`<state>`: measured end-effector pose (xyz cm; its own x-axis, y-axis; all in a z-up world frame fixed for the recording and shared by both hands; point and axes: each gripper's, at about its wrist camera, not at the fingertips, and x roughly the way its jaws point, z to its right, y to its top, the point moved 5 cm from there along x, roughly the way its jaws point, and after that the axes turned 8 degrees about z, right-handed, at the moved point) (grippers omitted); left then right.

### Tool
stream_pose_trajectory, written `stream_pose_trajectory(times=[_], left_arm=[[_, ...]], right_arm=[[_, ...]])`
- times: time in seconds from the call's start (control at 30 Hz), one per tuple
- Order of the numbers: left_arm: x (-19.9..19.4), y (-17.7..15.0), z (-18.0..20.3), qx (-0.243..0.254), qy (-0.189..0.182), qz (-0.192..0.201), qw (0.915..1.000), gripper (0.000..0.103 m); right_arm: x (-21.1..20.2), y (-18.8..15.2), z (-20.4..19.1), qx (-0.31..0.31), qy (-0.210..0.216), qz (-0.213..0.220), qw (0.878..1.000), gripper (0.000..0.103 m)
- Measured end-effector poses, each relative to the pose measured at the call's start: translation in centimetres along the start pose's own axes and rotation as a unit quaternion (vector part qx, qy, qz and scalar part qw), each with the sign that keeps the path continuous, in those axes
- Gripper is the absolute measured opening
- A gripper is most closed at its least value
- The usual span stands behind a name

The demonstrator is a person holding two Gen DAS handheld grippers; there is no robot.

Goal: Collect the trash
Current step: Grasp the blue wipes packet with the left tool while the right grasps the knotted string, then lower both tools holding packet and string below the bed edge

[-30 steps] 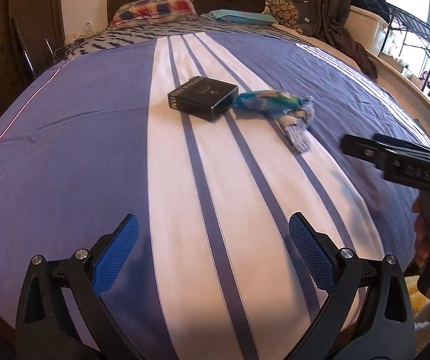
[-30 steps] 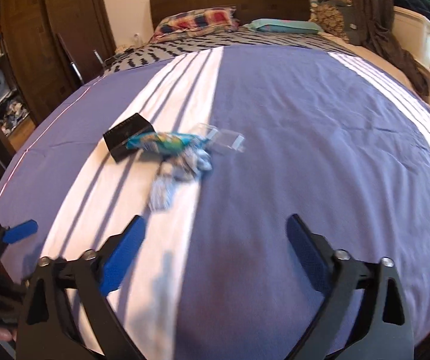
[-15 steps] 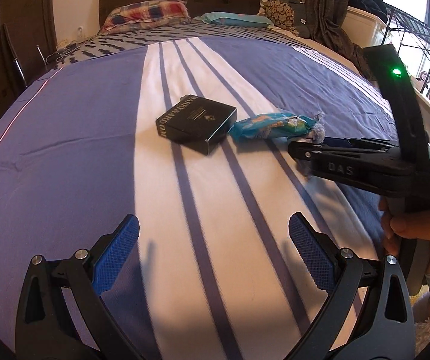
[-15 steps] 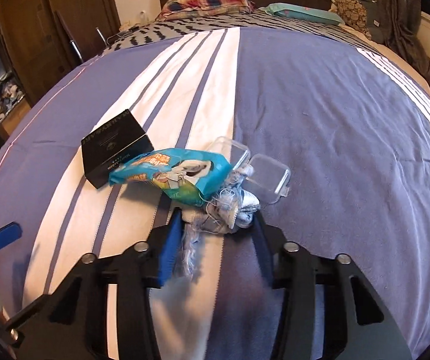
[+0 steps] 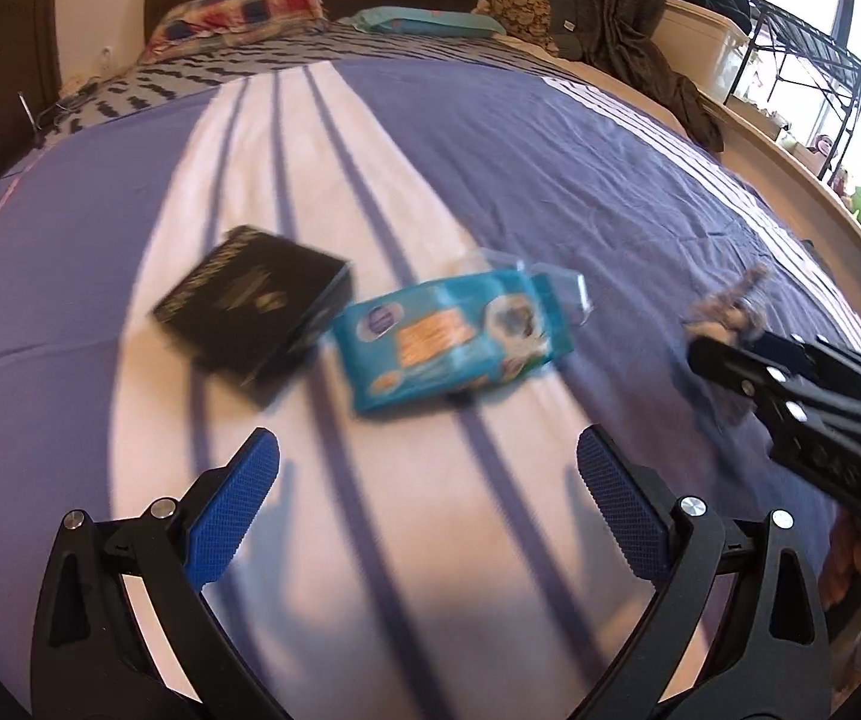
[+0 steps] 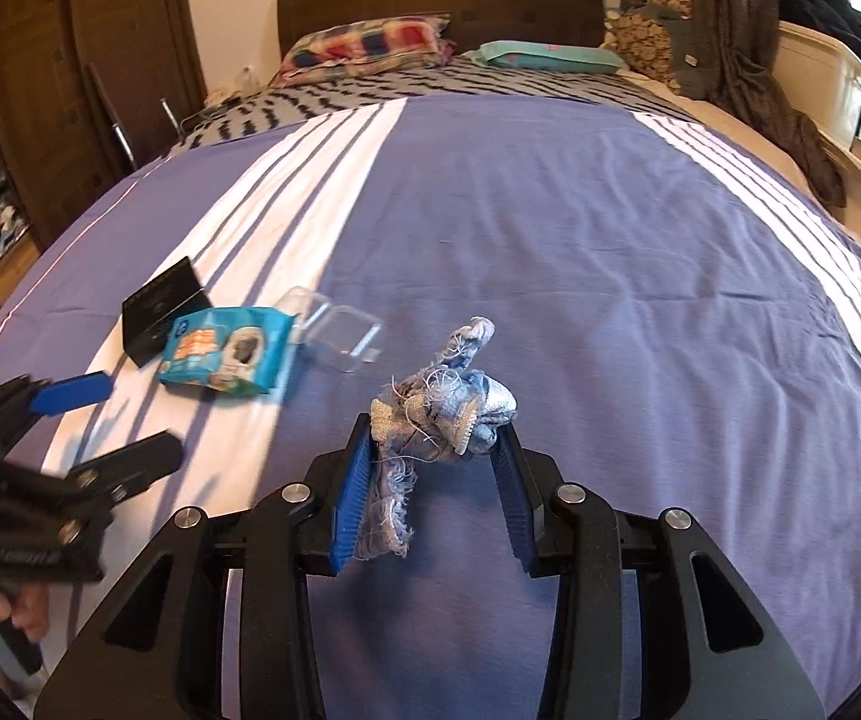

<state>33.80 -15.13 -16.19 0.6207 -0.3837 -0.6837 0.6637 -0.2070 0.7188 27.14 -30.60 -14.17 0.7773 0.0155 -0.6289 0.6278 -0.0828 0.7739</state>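
Note:
My right gripper (image 6: 433, 450) is shut on a frayed blue cloth scrap (image 6: 442, 402) and holds it above the bed; the scrap also shows in the left wrist view (image 5: 727, 312). A teal wipes packet (image 5: 448, 345) lies on the striped bedspread, with a black box (image 5: 256, 312) to its left and a clear plastic case (image 6: 340, 330) behind it. My left gripper (image 5: 430, 474) is open and empty, just short of the packet. The packet (image 6: 229, 357) and box (image 6: 160, 309) also show in the right wrist view.
The purple and white striped bedspread (image 6: 580, 228) covers a wide bed. Pillows (image 6: 370, 45) and a dark headboard stand at the far end. A wooden wardrobe (image 6: 88, 60) is at the left, a window ledge with a wire rack (image 5: 808, 78) at the right.
My right gripper closed on the cloth scrap and lifted it away to the right of the packet. My left gripper moved forward toward the packet and box.

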Motion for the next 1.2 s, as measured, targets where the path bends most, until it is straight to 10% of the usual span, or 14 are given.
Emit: stream_pose_trajectory(times=[0.5, 0.67, 1.2], left_arm=[[5.2, 3.0, 1.3, -0.030, -0.004, -0.018, 0.9994, 0.093], [4.4, 2.6, 1.2, -0.012, 0.007, -0.011, 0.9998, 0.076], [2.4, 0.2, 1.5, 0.012, 0.021, -0.015, 0.9996, 0.066]], right_arm=[[0.0, 0.6, 2.1, 0.010, 0.010, 0.015, 1.000, 0.040], [0.0, 0.2, 2.3, 0.016, 0.010, 0.013, 1.000, 0.040], [-4.4, -0.8, 0.0, 0.005, 0.011, 0.021, 1.000, 0.040]])
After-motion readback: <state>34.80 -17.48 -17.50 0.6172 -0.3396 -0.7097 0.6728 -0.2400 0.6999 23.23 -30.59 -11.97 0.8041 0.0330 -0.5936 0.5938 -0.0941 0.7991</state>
